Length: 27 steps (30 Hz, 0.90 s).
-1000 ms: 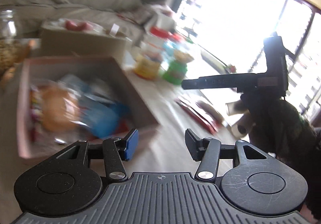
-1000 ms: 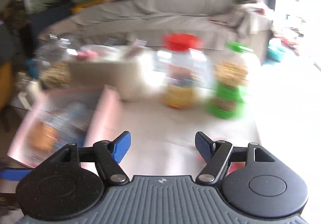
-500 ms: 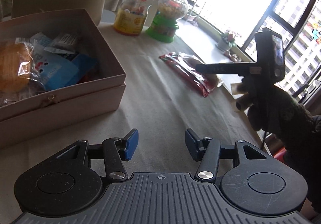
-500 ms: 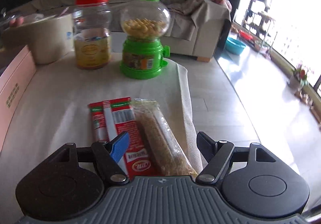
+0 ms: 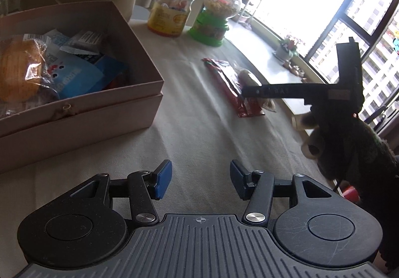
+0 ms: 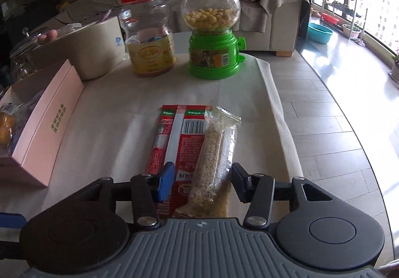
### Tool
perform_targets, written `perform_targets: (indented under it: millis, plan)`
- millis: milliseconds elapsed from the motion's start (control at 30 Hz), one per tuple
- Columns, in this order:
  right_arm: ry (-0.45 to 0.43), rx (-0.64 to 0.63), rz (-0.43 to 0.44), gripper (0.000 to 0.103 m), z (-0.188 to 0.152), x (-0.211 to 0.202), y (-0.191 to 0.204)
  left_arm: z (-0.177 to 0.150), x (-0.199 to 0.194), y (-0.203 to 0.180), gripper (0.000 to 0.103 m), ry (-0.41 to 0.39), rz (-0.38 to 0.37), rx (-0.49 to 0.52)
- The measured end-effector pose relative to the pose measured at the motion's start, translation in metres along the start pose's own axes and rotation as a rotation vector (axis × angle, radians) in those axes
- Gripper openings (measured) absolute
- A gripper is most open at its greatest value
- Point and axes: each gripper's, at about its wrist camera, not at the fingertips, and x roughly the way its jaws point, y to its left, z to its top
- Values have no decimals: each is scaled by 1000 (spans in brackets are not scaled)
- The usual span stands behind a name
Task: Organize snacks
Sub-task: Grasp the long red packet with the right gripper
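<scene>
While tilted downward, the right hand-held gripper (image 6: 199,184) closes around the clear snack pack (image 6: 214,165).

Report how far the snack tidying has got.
Done: several wrapped snacks already lie in the pink box. In hand: the right gripper is closing around two packets on the table, the red packet and the clear bar packet; the pads are not yet pressing. The left gripper hangs open and empty above the cloth. Left: lifting both packets into the box.
</scene>
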Motion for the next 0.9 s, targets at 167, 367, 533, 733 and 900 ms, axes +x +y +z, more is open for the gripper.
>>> perform_targets:
  millis: [167,367,533,733,900]
  plan:
    - [39,3,104,42,-17,-15,13,1,5,-3,57,5,-5,5]
    - [53,-51,195,42,-29,-33,36,-1,4,-5,57,4,-3,12]
    - [20,-89,203,49,-26,-42,46,-2,6,-1,57,4,3,-8]
    - [-25,-11,116,58,-13,-33,33,-4,6,0,57,2,-3,-17]
    - [-11,43,249,61,-15,-26,32,-7,7,2,57,12,-2,-21]
